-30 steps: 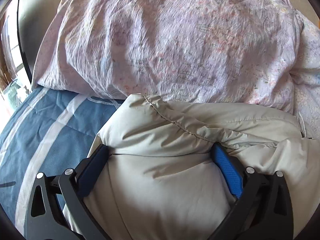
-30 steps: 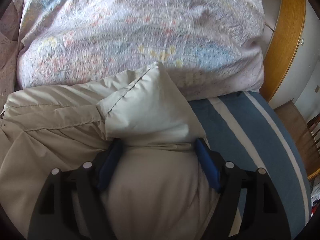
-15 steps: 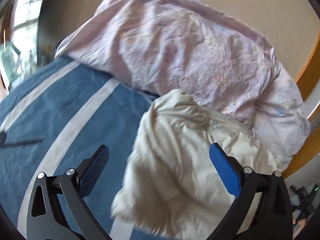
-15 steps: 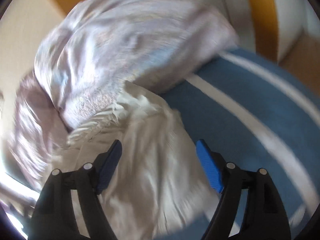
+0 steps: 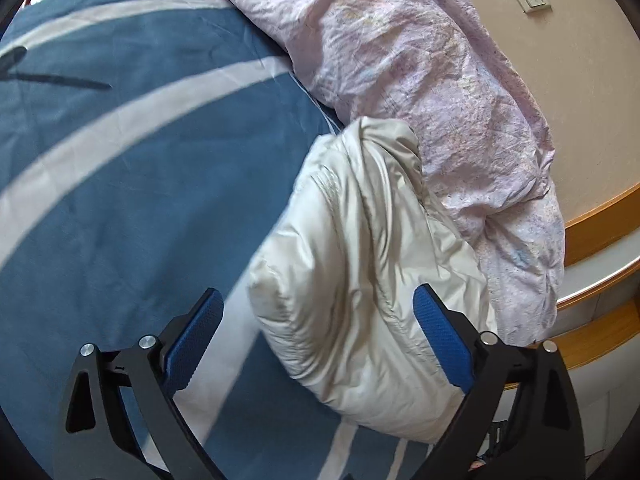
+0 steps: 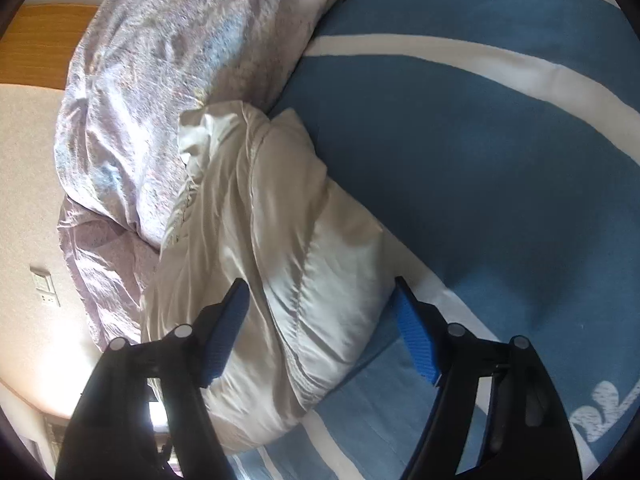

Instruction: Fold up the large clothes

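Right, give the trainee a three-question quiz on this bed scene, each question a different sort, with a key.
1. True or false: the left gripper is clamped on the puffy beige padded jacket.
2. Multiple choice: the jacket lies against which thing? A) the crumpled pink floral duvet B) a wooden chair C) a laundry basket
3. Fill in: the jacket rests on a blue bedspread with ____ stripes.

Key
1. False: both jaws stand wide open, as do the right gripper's.
2. A
3. white
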A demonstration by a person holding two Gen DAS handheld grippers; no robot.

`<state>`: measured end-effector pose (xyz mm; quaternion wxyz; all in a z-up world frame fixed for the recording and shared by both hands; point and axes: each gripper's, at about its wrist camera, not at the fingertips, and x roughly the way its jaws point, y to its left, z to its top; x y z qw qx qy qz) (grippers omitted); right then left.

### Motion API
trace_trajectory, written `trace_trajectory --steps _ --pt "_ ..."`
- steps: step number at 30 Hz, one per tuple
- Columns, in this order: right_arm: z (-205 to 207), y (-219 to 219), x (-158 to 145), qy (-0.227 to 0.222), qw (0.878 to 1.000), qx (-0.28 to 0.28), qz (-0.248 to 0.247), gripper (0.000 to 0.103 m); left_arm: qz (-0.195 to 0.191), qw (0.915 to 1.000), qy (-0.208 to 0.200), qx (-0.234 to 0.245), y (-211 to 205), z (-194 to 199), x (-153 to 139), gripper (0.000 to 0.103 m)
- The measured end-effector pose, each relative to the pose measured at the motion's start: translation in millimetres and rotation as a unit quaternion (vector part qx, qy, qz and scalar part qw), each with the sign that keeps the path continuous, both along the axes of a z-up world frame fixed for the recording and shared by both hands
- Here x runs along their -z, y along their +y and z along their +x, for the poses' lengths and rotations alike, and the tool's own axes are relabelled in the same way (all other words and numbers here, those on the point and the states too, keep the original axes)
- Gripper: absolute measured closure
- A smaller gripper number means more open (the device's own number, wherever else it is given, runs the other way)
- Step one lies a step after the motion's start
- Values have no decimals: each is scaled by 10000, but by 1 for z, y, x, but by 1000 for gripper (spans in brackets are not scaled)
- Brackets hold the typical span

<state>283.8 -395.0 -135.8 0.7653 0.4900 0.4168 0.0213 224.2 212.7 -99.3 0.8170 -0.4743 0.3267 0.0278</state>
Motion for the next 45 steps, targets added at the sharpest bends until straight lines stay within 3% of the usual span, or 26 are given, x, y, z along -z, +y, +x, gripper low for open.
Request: trace_trajectory --steps 6,8,10,12,15,18,22,26,33,40,45 --pt "2 4 4 -220 9997 43 131 39 -362 9992 -3 -173 -11 16 14 25" --pt "2 5 5 -249 9996 99 102 49 -415 9985 -70 -338 -10 17 16 26" --pt "-1 7 5 -303 9994 144 41 56 -603 9968 -120 -503 -7 17 21 34" --pt "-4 9 0 -394 9991 162 -93 65 -860 9940 -120 -666 -2 14 27 55" --pt "-8 11 -13 -564 9981 134 -208 77 -1089 9918 -259 -614 5 10 26 76" --pt "-15 16 -33 -842 9958 82 -354 81 -874 9941 -451 -460 4 6 9 83" --pt "-30 25 -61 -1164 9918 -109 -523 82 -626 9951 -696 -313 4 -7 -15 84" --pt "-52 26 -73 -1307 9893 -342 -547 82 -638 9947 -776 -209 11 -32 -24 84" --pt "-93 31 -68 -1306 9868 -769 -577 82 -693 9947 -731 -196 29 -88 -17 84" --pt "-123 40 -60 -1258 9834 -1056 -774 82 -626 9955 -664 -261 39 -120 -15 84" --pt "-134 45 -51 -1097 9787 -1126 -1324 74 -641 9959 -555 -329 40 -129 -3 82"
